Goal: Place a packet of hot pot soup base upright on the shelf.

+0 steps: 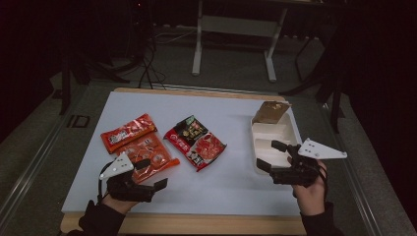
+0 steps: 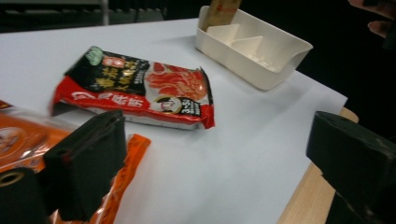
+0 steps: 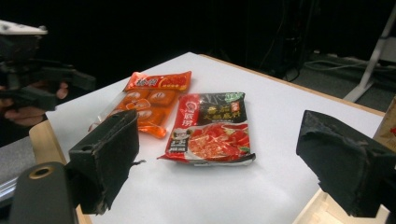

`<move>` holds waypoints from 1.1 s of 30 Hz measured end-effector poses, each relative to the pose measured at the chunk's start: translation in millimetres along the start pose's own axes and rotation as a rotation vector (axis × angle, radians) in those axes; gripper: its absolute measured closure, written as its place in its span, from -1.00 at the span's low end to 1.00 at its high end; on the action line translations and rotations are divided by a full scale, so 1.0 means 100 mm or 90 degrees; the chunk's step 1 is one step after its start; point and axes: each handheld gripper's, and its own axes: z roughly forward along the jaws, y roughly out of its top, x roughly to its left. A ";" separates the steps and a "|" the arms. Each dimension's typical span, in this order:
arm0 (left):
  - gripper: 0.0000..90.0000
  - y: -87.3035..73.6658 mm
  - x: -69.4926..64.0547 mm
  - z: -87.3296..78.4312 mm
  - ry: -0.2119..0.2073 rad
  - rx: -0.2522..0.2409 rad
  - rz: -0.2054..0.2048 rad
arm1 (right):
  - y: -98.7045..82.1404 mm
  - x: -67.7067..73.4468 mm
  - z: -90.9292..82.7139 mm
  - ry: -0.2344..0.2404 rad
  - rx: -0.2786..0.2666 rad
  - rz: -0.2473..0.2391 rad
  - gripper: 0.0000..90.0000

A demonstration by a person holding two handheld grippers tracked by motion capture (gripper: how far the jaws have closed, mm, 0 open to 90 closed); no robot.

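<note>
A red and black sauce packet lies flat mid-table. To its left are an orange bar pack and a clear bag of orange pieces. My left gripper hovers open at the bag's near right corner, holding nothing. A white compartment tray stands at the right, with a brown packet leaning in its far end. My right gripper is open over the tray's near part, jaws pointing left towards the sauce packet.
The white board covers a wooden table whose front edge runs just below both hands. White desk legs and cables stand on the dark floor behind. Bare board lies between the two grippers.
</note>
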 end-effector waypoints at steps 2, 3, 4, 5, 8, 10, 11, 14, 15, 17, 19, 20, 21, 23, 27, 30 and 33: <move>-0.85 0.02 0.01 0.02 -0.006 0.003 0.001 | -0.04 0.04 -0.04 0.005 -0.012 0.009 -0.71; -0.85 0.07 0.02 0.07 -0.009 0.007 0.000 | -0.06 0.05 -0.06 0.011 -0.014 0.016 -0.71; -0.84 0.09 0.02 0.09 -0.018 0.011 0.001 | -0.08 0.06 -0.07 0.017 -0.013 0.021 -0.71; -0.78 0.12 0.02 0.12 -0.017 0.008 0.004 | -0.11 0.08 -0.08 0.020 -0.014 0.022 -0.71; -0.54 0.20 0.02 0.21 -0.031 0.018 0.022 | -0.16 0.12 -0.12 0.029 -0.014 0.028 -0.71; -0.37 0.24 0.01 0.29 -0.039 0.022 0.032 | -0.19 0.15 -0.16 0.032 -0.020 0.031 -0.71; -0.28 0.27 0.01 0.34 -0.045 0.028 0.031 | -0.19 0.16 -0.17 0.032 -0.020 0.031 -0.71; -0.06 0.33 -0.01 0.48 -0.051 0.042 0.039 | -0.21 0.19 -0.22 0.026 -0.024 0.024 -0.71; -0.02 0.35 -0.02 0.53 -0.050 0.046 0.044 | -0.21 0.19 -0.23 0.029 -0.027 0.025 -0.71; 0.04 0.35 -0.02 0.53 -0.050 0.046 0.044 | -0.21 0.20 -0.24 0.026 -0.029 0.023 -0.71; 0.29 0.41 -0.03 0.69 -0.059 0.052 0.041 | -0.23 0.23 -0.28 0.017 -0.034 0.014 -0.70; 0.37 0.43 -0.03 0.73 -0.055 0.055 0.045 | -0.24 0.24 -0.29 0.016 -0.036 0.013 -0.70; 0.41 0.44 -0.04 0.77 -0.054 0.057 0.045 | -0.25 0.25 -0.29 0.014 -0.038 0.008 -0.70; 0.51 0.45 -0.04 0.81 -0.058 0.061 0.047 | -0.27 0.26 -0.30 0.019 -0.037 0.004 -0.68; 0.68 0.46 -0.05 1.00 -0.068 0.070 0.047 | -0.32 0.29 -0.29 0.024 -0.041 0.003 -0.67; 0.78 0.48 -0.05 1.14 -0.070 0.085 0.045 | -0.35 0.31 -0.27 0.017 -0.033 -0.015 -0.68; 0.89 0.51 -0.06 1.27 -0.075 0.093 0.049 | -0.36 0.32 -0.27 0.019 -0.037 -0.021 -0.71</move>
